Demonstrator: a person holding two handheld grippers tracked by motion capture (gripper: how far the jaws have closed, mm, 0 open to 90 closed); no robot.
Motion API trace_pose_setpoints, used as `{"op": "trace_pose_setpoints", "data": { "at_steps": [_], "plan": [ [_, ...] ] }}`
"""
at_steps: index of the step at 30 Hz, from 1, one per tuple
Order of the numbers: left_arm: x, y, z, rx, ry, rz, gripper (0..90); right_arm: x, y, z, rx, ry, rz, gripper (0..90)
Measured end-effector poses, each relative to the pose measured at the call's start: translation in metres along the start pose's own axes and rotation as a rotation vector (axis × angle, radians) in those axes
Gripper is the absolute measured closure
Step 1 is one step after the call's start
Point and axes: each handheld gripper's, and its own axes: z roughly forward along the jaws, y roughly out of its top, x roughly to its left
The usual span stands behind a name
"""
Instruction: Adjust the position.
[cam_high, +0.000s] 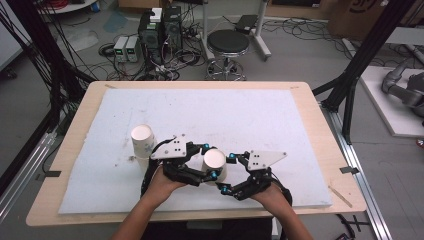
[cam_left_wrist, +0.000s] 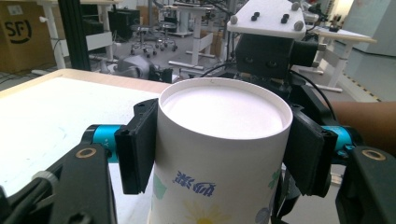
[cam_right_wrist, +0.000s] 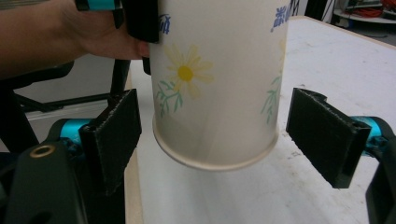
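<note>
The paper cup (cam_high: 214, 161) hangs upside down above the white pad (cam_high: 260, 115) on the desk (cam_high: 320, 125), near the front edge, and its closed bottom faces up. The left tongs (cam_high: 209, 160) hold it: in the left gripper view the two black pads (cam_left_wrist: 136, 147) press on its sides just under the top edge. The right tongs (cam_high: 226, 172) are open, and their pads (cam_right_wrist: 112, 135) stand on both sides of the cup's rim without touching it. I judge that the step in hand is passing the cup from one tongs to the other. The next move asks the right tongs to close gently on the lower part, because thin paper dents easily, and only then the left tongs should let go. A second cup (cam_high: 142, 141) stands upside down on the pad, just left of the left hand (cam_high: 161, 184); it is near, but not in the way. A round stool (cam_high: 228, 46) and cables lie on the floor behind the desk.
</note>
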Motion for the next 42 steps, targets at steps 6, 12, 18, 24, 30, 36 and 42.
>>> {"op": "trace_pose_setpoints", "data": {
  "at_steps": [6, 12, 18, 24, 30, 36, 42],
  "plan": [
    [0.0, -0.002, 0.004, -0.001, -0.018, -0.006, 34.0, 0.0, -0.001, 0.004, -0.01, 0.018, 0.01, 18.8],
    [-0.001, -0.002, 0.008, -0.013, -0.035, -0.013, 34.1, -0.001, -0.002, 0.005, -0.025, 0.033, 0.023, 20.7],
    [-0.002, -0.003, 0.01, -0.026, -0.044, -0.009, 34.2, -0.003, -0.003, 0.006, -0.042, 0.044, 0.032, 26.1],
    [-0.001, -0.003, 0.01, -0.029, -0.045, -0.007, 34.4, -0.003, -0.005, 0.005, -0.056, 0.049, 0.042, 28.5],
    [-0.002, -0.003, 0.01, -0.015, -0.022, -0.004, 22.2, -0.003, -0.005, 0.005, -0.034, 0.04, 0.03, 30.4],
    [-0.002, -0.003, 0.009, 0.033, -0.005, -0.009, 14.4, -0.003, -0.003, 0.004, 0.022, 0.042, 0.013, 31.5],
    [-0.001, 0.002, 0.004, 0.069, -0.007, 0.0, 14.4, -0.005, 0.002, 0.002, 0.081, 0.062, -0.008, 31.6]
  ]
}}
